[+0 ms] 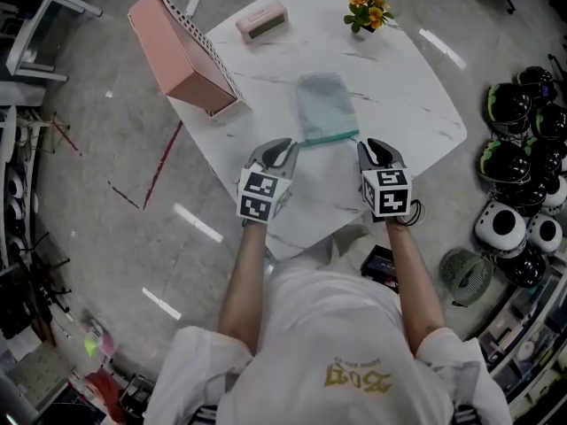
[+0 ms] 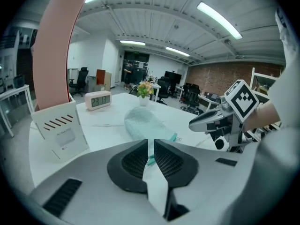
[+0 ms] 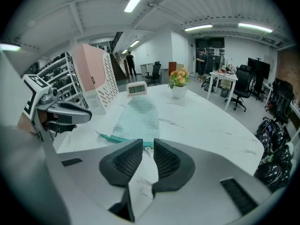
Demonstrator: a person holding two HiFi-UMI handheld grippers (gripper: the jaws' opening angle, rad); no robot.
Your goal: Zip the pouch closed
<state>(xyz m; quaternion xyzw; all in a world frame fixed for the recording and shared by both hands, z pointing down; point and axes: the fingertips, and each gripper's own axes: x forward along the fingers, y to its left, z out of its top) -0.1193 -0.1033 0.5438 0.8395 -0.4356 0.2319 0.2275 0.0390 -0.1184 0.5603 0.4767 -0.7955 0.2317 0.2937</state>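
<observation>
A pale green mesh pouch [image 1: 325,104] lies flat on the white marble table [image 1: 403,87], with its teal zipper edge [image 1: 330,138] towards me. My left gripper [image 1: 282,153] hovers just off the zipper's left end, and my right gripper [image 1: 376,153] just off its right end. In the left gripper view the jaws [image 2: 151,144] stand slightly apart; only the table and the pouch [image 2: 143,123] beyond show through the gap. The right gripper view shows its jaws [image 3: 148,146] parted too, with the pouch [image 3: 138,118] and a small zipper pull [image 3: 146,148] lying past the tips. Neither gripper holds anything.
A tall pink perforated box [image 1: 182,51] stands at the table's left edge. A pink clock [image 1: 262,19] and a small flower pot [image 1: 368,11] sit at the far side. Several helmets [image 1: 518,175] lie on the floor to the right. The table's near corner is below my grippers.
</observation>
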